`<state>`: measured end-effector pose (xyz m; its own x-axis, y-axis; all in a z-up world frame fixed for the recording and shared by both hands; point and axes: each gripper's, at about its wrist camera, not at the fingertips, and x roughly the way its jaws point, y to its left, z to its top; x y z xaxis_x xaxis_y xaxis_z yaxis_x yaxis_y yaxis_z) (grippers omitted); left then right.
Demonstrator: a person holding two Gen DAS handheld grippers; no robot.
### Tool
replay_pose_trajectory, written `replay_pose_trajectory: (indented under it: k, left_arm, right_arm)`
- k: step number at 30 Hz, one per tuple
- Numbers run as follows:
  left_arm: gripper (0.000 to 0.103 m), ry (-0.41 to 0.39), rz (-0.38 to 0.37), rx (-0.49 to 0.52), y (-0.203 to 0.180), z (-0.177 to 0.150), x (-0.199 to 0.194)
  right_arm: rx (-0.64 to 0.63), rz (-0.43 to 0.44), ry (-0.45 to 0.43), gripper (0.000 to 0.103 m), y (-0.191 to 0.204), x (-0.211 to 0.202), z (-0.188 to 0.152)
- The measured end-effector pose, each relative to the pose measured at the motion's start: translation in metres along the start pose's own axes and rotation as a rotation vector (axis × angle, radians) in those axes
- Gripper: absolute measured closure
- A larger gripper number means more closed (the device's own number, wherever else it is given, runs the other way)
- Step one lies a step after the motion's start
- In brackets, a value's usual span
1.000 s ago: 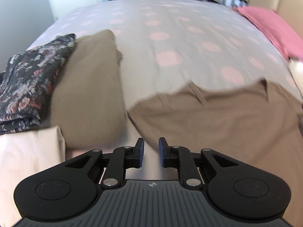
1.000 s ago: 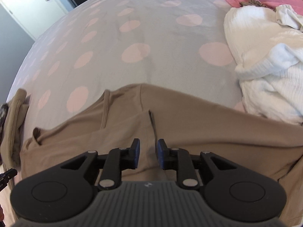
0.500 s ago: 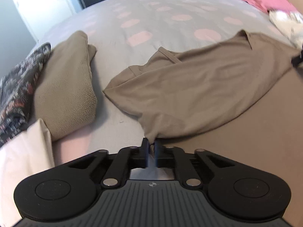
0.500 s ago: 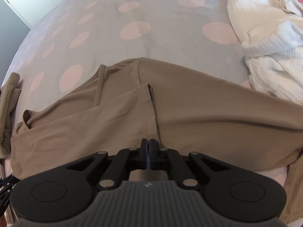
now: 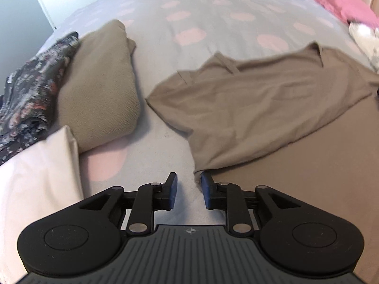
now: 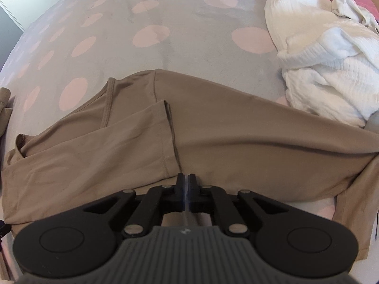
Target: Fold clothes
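Now the left gripper (image 5: 187, 190) gapes beside the tan shirt (image 5: 255, 108), whose hem the right gripper (image 6: 186, 184) pinches.

Bedspread (image 6: 180, 54): matt woven cloth, smooth, grey with pink dots.
Tan garment (image 6: 236, 142): thin, smooth knit cloth, matt, with stitched hems; lies on the bedspread.
White garment (image 6: 327, 71): crinkled, rough-textured cloth, matt, at the bedspread's right side.
Olive folded garment (image 5: 99, 87): coarse, nubbly cloth, on the bedspread's left side.
Floral garment (image 5: 30, 94): printed dark cloth, beside the olive one.
Cream folded cloth (image 5: 35, 177): smooth, faint sheen.
Left gripper (image 5: 188, 190): matt black plastic, ribbed grey body, bright metal pins.
Right gripper (image 6: 186, 190): same finish.
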<state>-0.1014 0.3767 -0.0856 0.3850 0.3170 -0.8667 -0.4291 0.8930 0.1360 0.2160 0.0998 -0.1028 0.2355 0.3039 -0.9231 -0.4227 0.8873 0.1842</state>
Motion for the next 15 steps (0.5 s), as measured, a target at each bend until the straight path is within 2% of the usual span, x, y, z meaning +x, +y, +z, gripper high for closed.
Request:
replay_pose_trajectory:
  k: [3,6,11,15]
  left_arm:
    - [0.073,-0.039,0.005,-0.021,0.003,0.000,-0.014]
    - [0.072,-0.056,0.014,-0.030,0.002,0.001,-0.025]
    - [0.072,-0.094,0.028,-0.016,-0.003,-0.001,-0.040]
    - [0.072,-0.081,0.090,-0.012,-0.008,-0.005,-0.044]
  right_arm:
    - [-0.011,0.010,0.019,0.098,0.006,-0.009,-0.006]
    - [-0.032,0.026,0.044,0.098,0.013,-0.015,-0.013]
    - [-0.051,0.051,0.030,0.097,0.015,-0.031,-0.021]
    - [-0.035,0.048,-0.001,0.095,0.004,-0.046,-0.025]
